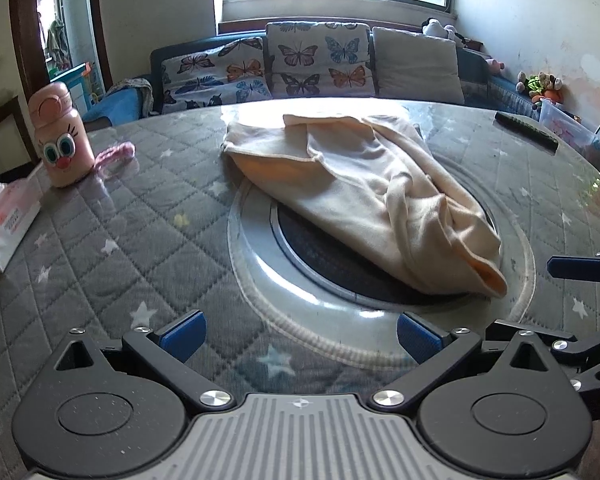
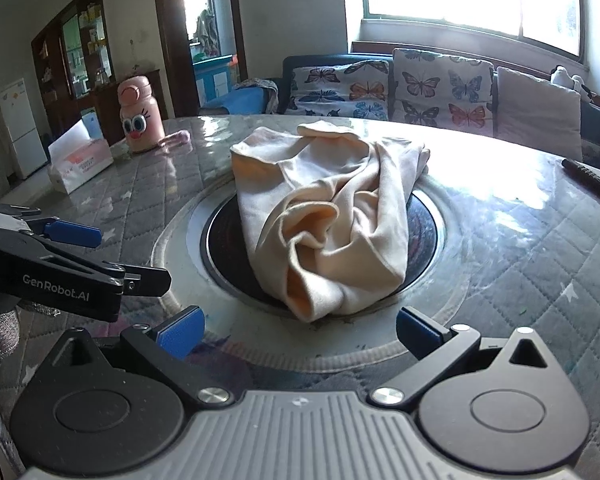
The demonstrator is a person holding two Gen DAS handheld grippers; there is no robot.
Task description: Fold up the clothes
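Note:
A pale peach garment (image 1: 364,188) lies crumpled in a loose heap over the round dark insert at the middle of the table (image 1: 132,240). The right wrist view shows the same garment (image 2: 332,216) bunched up just beyond my right gripper (image 2: 300,334). My left gripper (image 1: 300,338) hovers near the table's front, open, with nothing between its blue pads; the cloth's near end lies ahead and to its right. My right gripper is open too and holds nothing. The left gripper's fingers (image 2: 76,234) show at the left edge of the right wrist view.
A pink cartoon-face bottle (image 1: 60,140) and a tissue pack (image 1: 4,224) stand at the table's left. A dark remote (image 1: 526,130) lies at the far right edge. A sofa with butterfly cushions (image 1: 300,64) sits behind the table.

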